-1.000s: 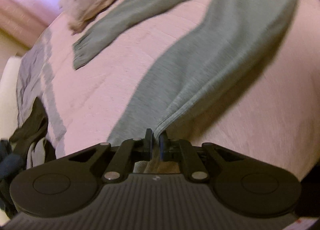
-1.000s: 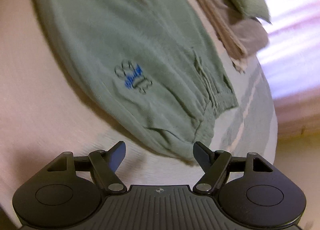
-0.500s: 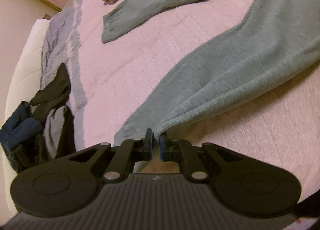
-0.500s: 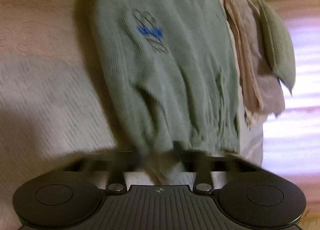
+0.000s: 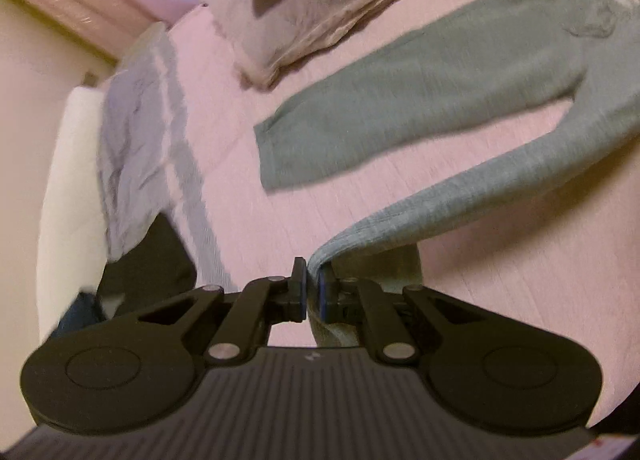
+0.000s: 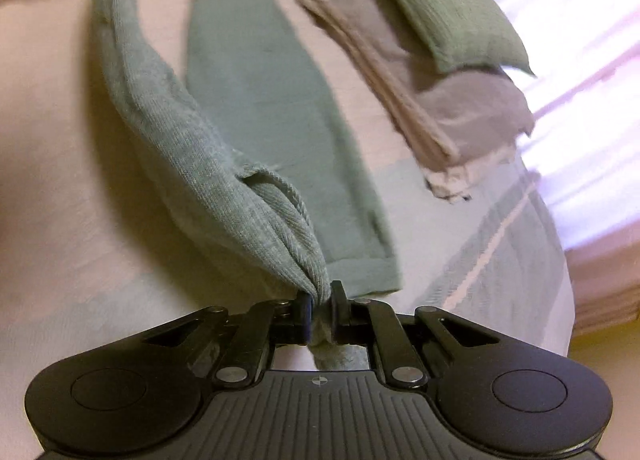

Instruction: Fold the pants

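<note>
So the bed [image 5: 500, 260] is the big thing here, pink quilted cover filling most of both views, with a grey striped blanket [image 5: 132, 148] hanging off its left side in my left wrist view. At the far end there's a stack of folded beige bedding [image 5: 328, 20] with a green pillow [image 6: 440, 8] sitting on top.

The pants [image 5: 420, 112] are sage green sweats, spread across the bed. One leg lies flat, its cuff ending just short of the bedding stack's near side. The other leg is the one I've got lifted, it rises off the cover toward me.

My left claw [image 5: 311, 292] is pressed together on a corner of that raised leg's cuff. My right claw [image 6: 320, 314] is pinching a bunched bit of what looks like the same cuff end, the fabric gathered into a little fold between the pads.

What matters for the next bit, I reckon: the flat leg runs lengthways away from me, and in the right wrist view it lies just right of the raised leg, nearly parallel. So the lifted leg probably needs carrying sideways over onto it, cuff to cuff. Right claw looks nearer the flat cuff, though I can't judge that for certain.
</note>
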{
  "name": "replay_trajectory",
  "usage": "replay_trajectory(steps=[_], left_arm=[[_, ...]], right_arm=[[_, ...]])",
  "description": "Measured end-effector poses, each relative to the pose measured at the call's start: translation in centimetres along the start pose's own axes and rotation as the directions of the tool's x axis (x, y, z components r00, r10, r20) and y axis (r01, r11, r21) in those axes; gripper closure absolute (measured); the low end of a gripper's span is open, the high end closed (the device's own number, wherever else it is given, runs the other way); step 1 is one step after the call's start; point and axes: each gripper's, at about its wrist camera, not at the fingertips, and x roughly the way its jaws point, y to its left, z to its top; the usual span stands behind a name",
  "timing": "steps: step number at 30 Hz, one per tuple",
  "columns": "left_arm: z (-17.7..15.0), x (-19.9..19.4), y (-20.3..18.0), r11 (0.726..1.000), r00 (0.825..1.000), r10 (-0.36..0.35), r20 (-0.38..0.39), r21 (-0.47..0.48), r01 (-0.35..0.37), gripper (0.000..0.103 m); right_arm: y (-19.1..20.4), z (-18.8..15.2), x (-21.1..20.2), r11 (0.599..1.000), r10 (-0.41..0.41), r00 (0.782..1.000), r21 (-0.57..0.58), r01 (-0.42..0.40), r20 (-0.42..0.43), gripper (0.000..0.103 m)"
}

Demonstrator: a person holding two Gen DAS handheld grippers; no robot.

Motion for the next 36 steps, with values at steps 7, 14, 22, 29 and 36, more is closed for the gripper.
replay_trajectory(steps=[7, 14, 22, 29, 36], left_arm=[[11.3, 11.3, 5.5, 0.978, 0.987, -0.159, -0.04, 0.128, 0.163, 0.098], [18.6, 22.8, 5.8, 0.959, 0.98, -0.187, -0.062, 0.204, 0.196, 0.098], [22.2, 30.6, 4.2, 0.984, 0.992, -0.113, -0.059, 0.129, 0.119, 0.086], [22.8, 32.3, 5.3, 0.993, 0.993, 0.117, -0.03, 0.011, -0.117, 0.073], [21.6, 30.3, 8.0, 0.99, 0.989, 0.129, -0.073, -0.04, -0.133, 0.073]], right_arm=[[-6.8, 3.2, 8.6, 0.983, -0.028, 0.992, 0.178, 0.05, -0.122, 0.098], [-9.2, 4.7, 16.1, 0.981, -0.001, 0.971, 0.189, 0.048, -0.237, 0.098], [-13.2, 2.4, 19.6, 0.889, 0.133, 0.968, 0.457, -0.021, -0.213, 0.073], [-15.8, -1.8, 18.1, 0.643, 0.078, 0.986, 0.763, 0.061, -0.144, 0.047], [-17.1, -4.7, 16.8, 0.362, 0.105, 0.989, 0.931, 0.058, -0.102, 0.047]])
